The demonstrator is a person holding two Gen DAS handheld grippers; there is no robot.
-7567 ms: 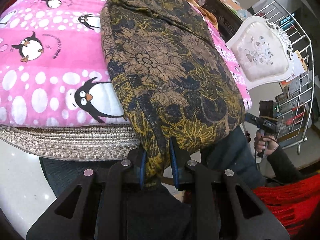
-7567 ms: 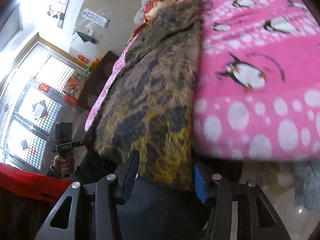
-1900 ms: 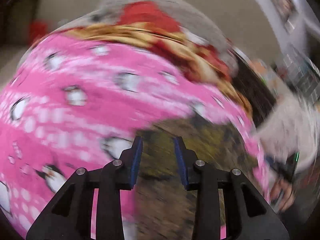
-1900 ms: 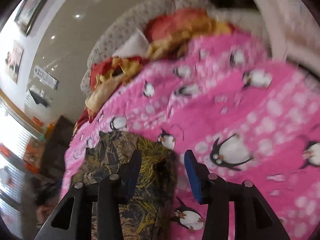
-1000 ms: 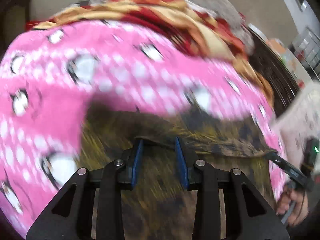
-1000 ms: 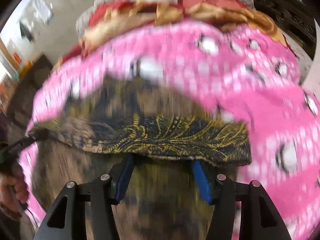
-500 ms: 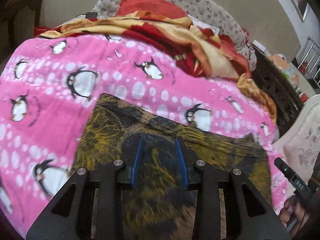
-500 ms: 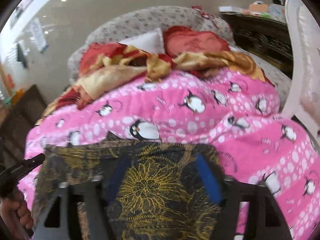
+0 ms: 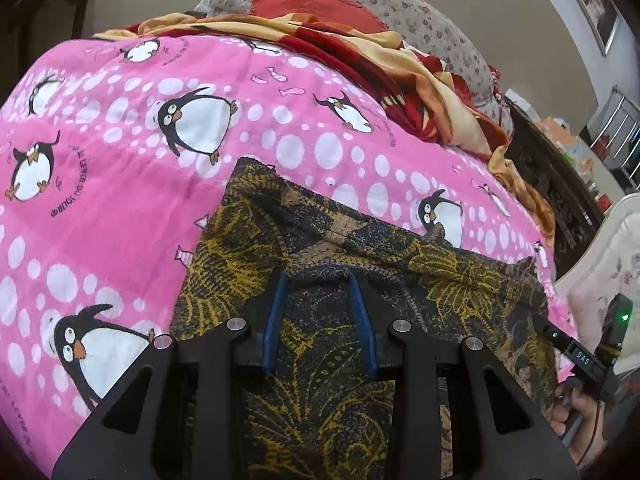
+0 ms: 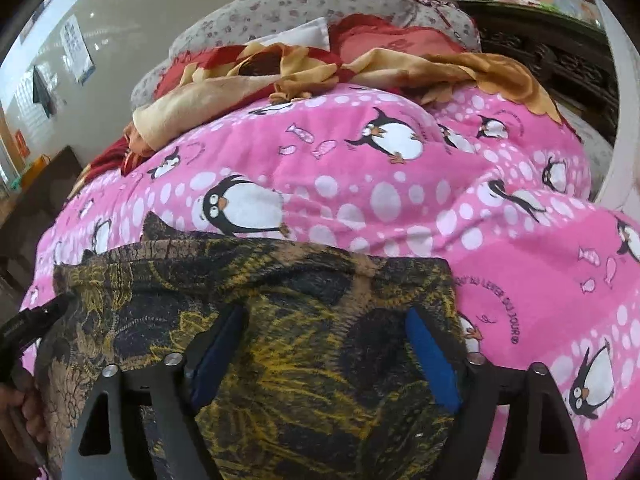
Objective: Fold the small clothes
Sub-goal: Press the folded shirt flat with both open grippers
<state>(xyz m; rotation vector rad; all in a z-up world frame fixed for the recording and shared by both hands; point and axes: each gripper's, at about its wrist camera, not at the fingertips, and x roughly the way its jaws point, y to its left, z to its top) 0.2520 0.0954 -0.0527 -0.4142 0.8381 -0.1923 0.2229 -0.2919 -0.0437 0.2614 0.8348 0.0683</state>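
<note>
A dark garment with a gold flower print (image 9: 440, 280) (image 10: 192, 280) lies folded on the pink penguin blanket (image 9: 120, 208) (image 10: 400, 216). Its far edge runs across both views. My left gripper (image 9: 317, 280) sits low on the garment's left part, jaws narrow and shut on a bunched fold of it. My right gripper (image 10: 326, 316) is over the garment's right part. Its jaws are opening wide, with cloth lying slack between the blue pads (image 10: 430, 360), which do not press on it. Each view shows the other gripper in a hand at its edge (image 9: 580, 356) (image 10: 28, 320).
A heap of red and yellow bedding (image 9: 400, 64) (image 10: 304, 68) lies at the blanket's far end against a grey flowered cushion (image 10: 304, 4). Dark carved wooden furniture (image 9: 560, 184) and a white padded chair (image 9: 616, 256) stand to the right.
The garment, earlier hanging long over the near edge, now lies doubled over on the blanket. Both grippers have sunk towards it. The right jaws have spread and released the hem.
</note>
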